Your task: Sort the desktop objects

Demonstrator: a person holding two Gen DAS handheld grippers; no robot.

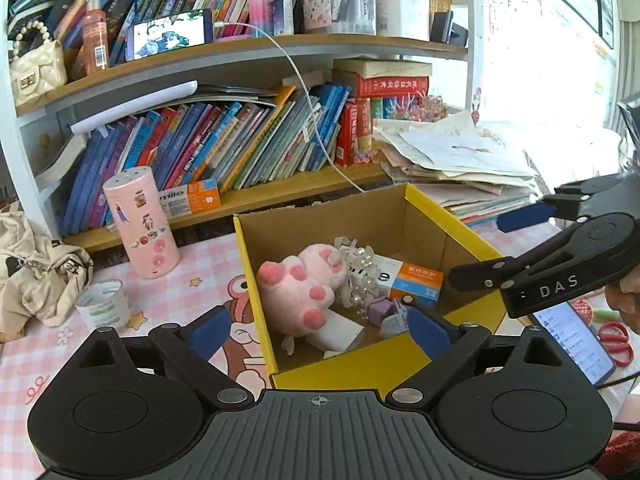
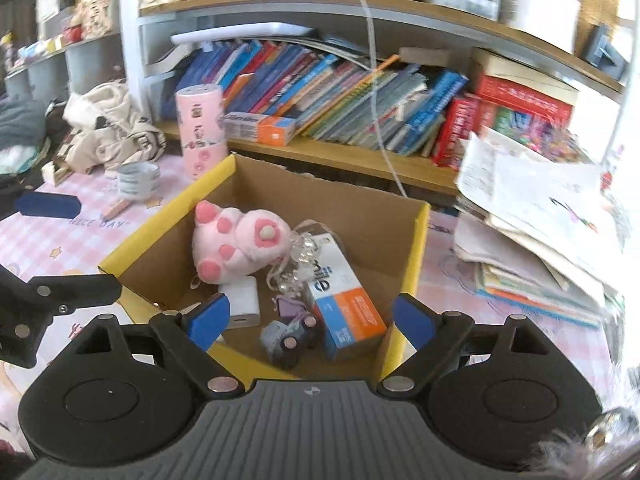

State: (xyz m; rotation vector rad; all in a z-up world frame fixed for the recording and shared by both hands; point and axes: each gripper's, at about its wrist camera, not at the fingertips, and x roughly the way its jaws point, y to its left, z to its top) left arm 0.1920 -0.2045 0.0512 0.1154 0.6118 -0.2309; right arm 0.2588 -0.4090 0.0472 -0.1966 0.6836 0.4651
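An open cardboard box with a yellow rim (image 1: 452,216) (image 2: 168,216) stands on the pink desk mat. Inside lie a pink plush paw (image 1: 300,292) (image 2: 236,244), a blue-and-orange toothpaste box (image 1: 412,280) (image 2: 344,312), a beaded hair piece (image 1: 360,264) (image 2: 300,256), a white power bank (image 2: 242,300) and a small purple toy car (image 2: 288,338). My left gripper (image 1: 320,332) (image 2: 60,244) hovers open at the box's near-left side. My right gripper (image 2: 310,320) (image 1: 496,246) hovers open over the box's right side. Neither has anything between its pads.
Left of the box are a pink cylinder (image 1: 140,224), a tape roll (image 1: 104,308) and crumpled beige cloth (image 1: 36,272). A paper stack (image 1: 460,160) lies at the right, with a lit phone (image 1: 572,340) and red scissors (image 1: 616,340). Bookshelves and a white cable (image 1: 316,120) stand behind.
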